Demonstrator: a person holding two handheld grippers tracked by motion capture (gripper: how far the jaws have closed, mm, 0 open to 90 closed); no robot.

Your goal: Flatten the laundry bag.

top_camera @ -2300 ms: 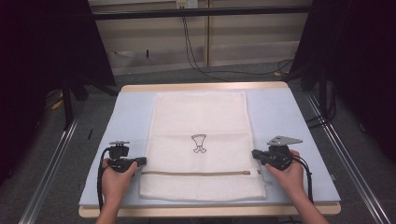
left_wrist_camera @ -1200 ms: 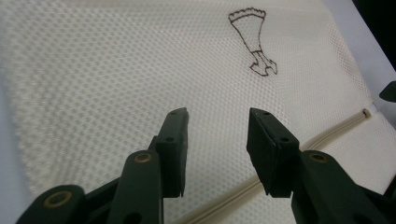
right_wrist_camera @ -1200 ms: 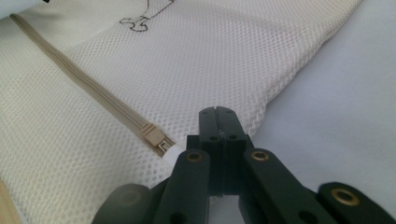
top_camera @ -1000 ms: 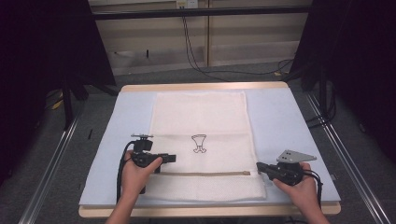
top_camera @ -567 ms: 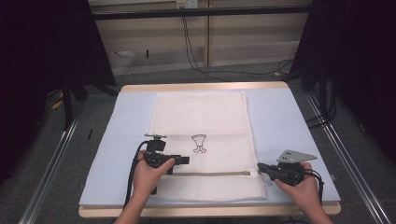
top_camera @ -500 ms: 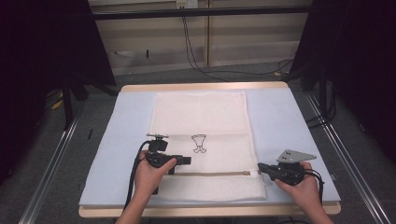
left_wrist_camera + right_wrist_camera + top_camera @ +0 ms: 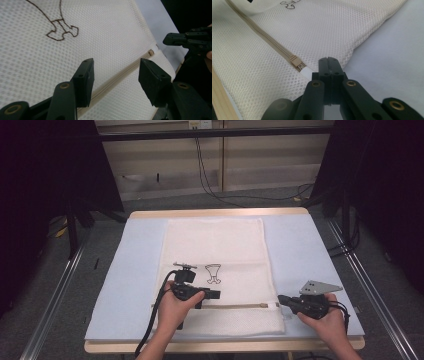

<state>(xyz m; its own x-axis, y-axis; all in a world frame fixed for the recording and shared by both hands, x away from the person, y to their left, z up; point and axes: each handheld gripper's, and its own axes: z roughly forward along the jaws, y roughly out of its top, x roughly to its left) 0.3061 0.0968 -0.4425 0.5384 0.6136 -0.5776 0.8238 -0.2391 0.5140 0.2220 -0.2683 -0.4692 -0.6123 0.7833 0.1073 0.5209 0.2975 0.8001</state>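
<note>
A cream mesh laundry bag [image 7: 215,270] with a beige zipper [image 7: 235,306] and a brown outline drawing lies flat on the pale blue table cover [image 7: 130,270], its zipper running along the near edge. Over the bag's near left part the left gripper [image 7: 214,294] hovers, its jaws about half apart and just opening, nothing between them. At the bag's near right corner the right gripper [image 7: 281,300] is clamped tight, apparently pinching the white tab beside the zipper slider [image 7: 296,62].
</note>
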